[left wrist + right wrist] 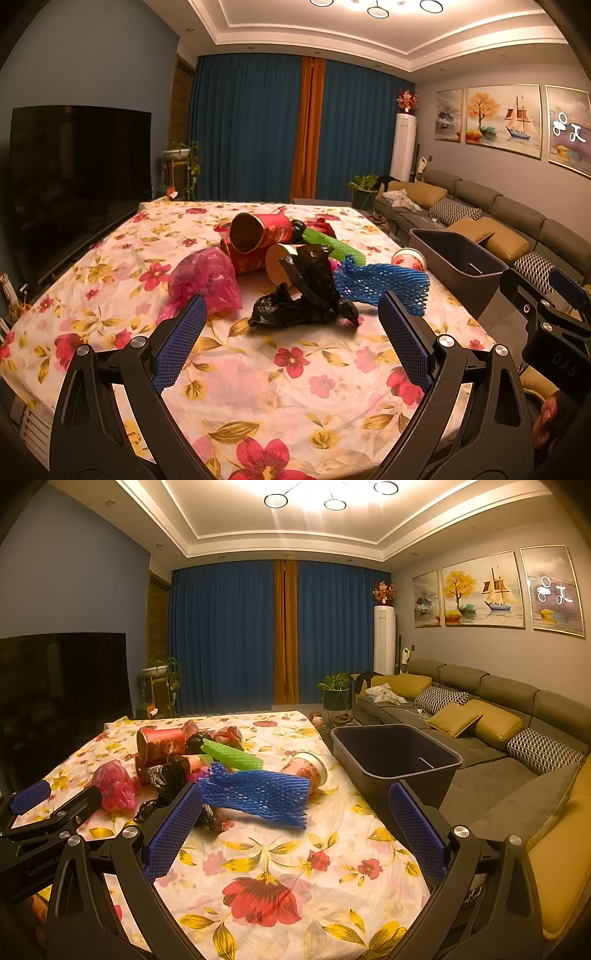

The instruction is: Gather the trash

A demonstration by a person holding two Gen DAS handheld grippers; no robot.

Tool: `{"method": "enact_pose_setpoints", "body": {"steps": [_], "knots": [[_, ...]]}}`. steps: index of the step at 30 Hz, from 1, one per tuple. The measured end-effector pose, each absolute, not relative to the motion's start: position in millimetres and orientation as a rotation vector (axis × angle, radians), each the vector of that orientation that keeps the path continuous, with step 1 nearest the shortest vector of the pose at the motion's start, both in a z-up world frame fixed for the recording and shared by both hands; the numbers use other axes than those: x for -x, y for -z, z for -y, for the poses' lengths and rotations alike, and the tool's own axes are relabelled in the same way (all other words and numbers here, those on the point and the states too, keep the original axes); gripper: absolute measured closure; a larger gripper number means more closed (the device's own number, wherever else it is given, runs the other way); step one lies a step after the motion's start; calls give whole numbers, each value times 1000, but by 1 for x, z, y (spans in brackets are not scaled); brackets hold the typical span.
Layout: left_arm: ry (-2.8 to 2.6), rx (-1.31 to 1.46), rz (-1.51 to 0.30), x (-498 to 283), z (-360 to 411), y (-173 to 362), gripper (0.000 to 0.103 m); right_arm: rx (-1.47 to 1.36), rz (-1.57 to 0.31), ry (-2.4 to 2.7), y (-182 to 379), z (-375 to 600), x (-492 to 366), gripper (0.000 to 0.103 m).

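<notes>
The trash pile (295,266) lies mid-counter (258,387), just ahead of your left tool (291,317), its fingers spread wide and empty. Your right tool (295,805), also spread, faces the blue foam net (258,794); the dark bin (395,753) stands right.

The black bag (306,291) hides the lower red tube (280,264) in part and the blue foam net (384,286) covers the paper cup's (408,258) base; the dark bin (458,269) is cut by the right gripper (546,295); the bin's interior is too dark to judge.
</notes>
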State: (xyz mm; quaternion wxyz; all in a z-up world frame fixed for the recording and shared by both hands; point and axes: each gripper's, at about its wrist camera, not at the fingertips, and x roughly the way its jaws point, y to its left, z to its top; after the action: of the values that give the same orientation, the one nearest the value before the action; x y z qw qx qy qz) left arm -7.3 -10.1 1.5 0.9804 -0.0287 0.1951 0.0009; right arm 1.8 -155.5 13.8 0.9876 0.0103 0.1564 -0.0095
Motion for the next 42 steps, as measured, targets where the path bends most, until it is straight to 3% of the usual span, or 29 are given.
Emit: {"method": "enact_pose_setpoints", "body": {"steps": [42], "knots": [[2, 70, -399, 4, 4, 5, 11, -30, -322, 31, -13, 156, -2, 5]]}}
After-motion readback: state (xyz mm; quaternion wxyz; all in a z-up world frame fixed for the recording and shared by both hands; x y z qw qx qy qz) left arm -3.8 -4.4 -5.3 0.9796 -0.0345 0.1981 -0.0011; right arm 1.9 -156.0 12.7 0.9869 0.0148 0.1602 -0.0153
